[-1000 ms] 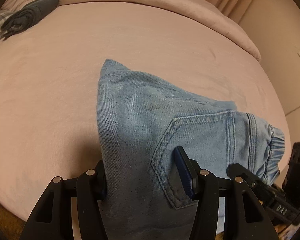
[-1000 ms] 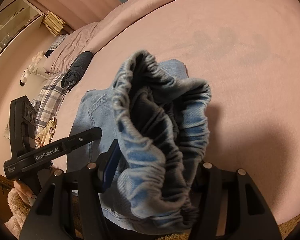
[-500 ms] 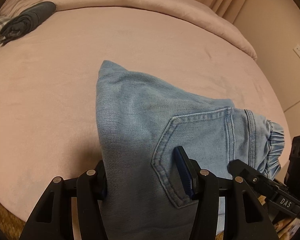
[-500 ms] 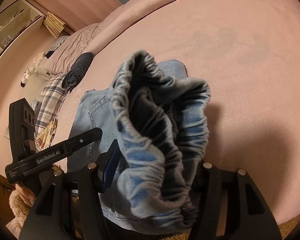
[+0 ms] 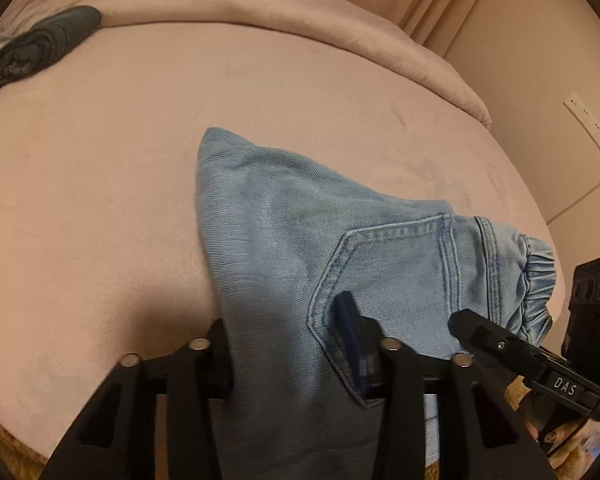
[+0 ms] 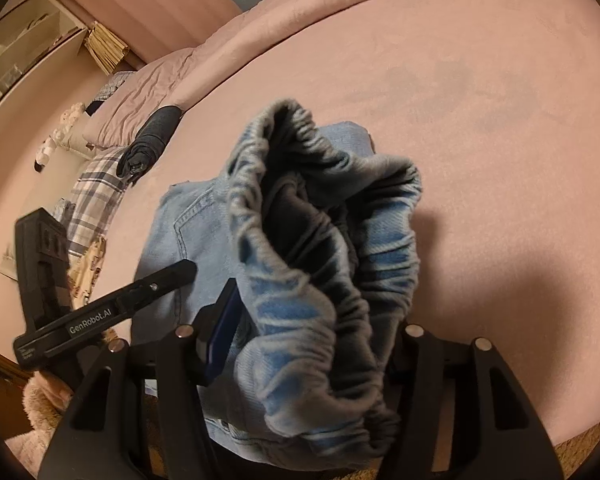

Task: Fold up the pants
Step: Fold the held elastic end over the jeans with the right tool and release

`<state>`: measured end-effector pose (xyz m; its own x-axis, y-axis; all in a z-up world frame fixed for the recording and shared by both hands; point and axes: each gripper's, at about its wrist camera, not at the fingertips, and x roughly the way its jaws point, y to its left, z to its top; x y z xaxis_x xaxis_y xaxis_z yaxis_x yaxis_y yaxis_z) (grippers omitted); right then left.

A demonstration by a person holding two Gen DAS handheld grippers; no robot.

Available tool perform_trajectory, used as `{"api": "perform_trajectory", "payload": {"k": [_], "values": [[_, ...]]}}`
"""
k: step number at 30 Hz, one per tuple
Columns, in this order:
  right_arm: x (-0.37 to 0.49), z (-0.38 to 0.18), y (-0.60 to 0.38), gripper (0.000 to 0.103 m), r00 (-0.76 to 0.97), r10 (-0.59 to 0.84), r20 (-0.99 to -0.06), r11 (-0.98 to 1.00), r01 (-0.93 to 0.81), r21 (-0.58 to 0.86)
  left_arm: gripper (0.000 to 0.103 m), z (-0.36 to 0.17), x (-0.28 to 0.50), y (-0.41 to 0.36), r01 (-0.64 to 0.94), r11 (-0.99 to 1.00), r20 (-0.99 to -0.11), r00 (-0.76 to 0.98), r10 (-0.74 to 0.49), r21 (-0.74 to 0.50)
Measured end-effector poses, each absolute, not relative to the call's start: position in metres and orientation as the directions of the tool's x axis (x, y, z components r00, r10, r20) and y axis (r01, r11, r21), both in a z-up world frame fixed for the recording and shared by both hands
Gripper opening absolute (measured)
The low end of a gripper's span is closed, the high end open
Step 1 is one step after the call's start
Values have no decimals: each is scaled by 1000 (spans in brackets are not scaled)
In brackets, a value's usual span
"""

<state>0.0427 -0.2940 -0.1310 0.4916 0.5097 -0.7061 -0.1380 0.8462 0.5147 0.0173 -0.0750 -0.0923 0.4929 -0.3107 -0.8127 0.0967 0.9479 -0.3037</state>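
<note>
Light blue denim pants lie folded on the pink bed, back pocket up, elastic waistband at the right. My left gripper is shut on the pants' near edge beside the pocket; denim fills the gap between the fingers. My right gripper is shut on the bunched elastic waistband, held open toward the camera. Each gripper shows in the other's view: the right one in the left wrist view, the left one in the right wrist view.
The pink bed cover stretches away to a rolled duvet edge. A dark rolled garment lies at the far left, also in the right wrist view, beside plaid fabric. A wall and curtain stand at the right.
Both grippers, holding the pants, have drawn slightly back toward the bed's near edge; the denim shifted a little with them. Grips are unchanged.
</note>
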Motion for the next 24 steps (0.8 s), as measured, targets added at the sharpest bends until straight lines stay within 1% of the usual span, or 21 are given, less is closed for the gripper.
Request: {"api": "perform_trajectory", "payload": {"k": [4,7,14,19,24], "values": [[35,-123,-290,44,533,487,-691,854,-125,505,23,-82,10,-70,111,942,-795,510,-327,-316],[31,-110,-289,39,561,492,-665,847,-131,516,21,-74,8,-66,123,929,-778,514,-361,-350],[26,-80,-281,38,608,499,-618,845,-180,504,21,-44,3,-53,149,916,-739,550,-389,-372],[42,-58,-276,38,636,506,-583,841,-211,498,21,-19,19,-48,186,920,-707,593,-384,-344],[81,-56,-263,39,647,469,-602,865,-200,460,21,-28,56,-41,153,923,-718,589,-372,-353]]}}
